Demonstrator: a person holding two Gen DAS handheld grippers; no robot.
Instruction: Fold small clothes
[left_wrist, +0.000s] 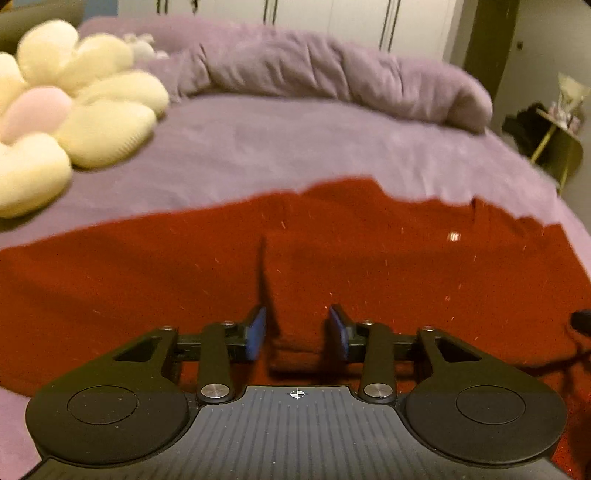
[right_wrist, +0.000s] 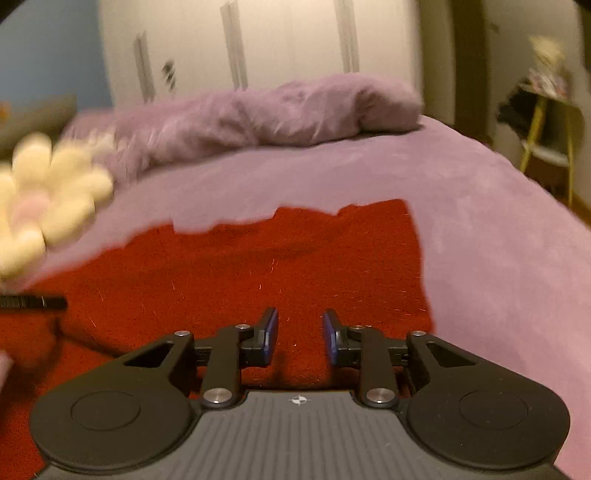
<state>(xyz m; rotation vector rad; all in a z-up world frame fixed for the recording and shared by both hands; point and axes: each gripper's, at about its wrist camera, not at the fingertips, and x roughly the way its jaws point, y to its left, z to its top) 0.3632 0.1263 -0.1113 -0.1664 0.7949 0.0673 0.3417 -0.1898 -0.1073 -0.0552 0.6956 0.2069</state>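
Note:
A red garment (left_wrist: 369, 251) lies spread flat on the purple bed sheet (left_wrist: 295, 147). My left gripper (left_wrist: 297, 325) hovers low over its near part, open, blue pads apart. A small raised crease of the red cloth runs up between the pads, and neither pad presses on it. In the right wrist view the same red garment (right_wrist: 258, 266) fills the lower left, its right edge running down past my right gripper (right_wrist: 300, 328). That gripper is open too, with only flat cloth beneath the gap. A dark bar (right_wrist: 33, 302) at the left edge looks like part of the other tool.
A cream flower-shaped cushion (left_wrist: 74, 110) with a pink centre lies at the bed's left. A rolled purple duvet (left_wrist: 332, 74) runs across the far side. Beyond the bed's right edge stands a small yellow-legged side table (right_wrist: 546, 140). White wardrobe doors (right_wrist: 277, 44) line the back wall.

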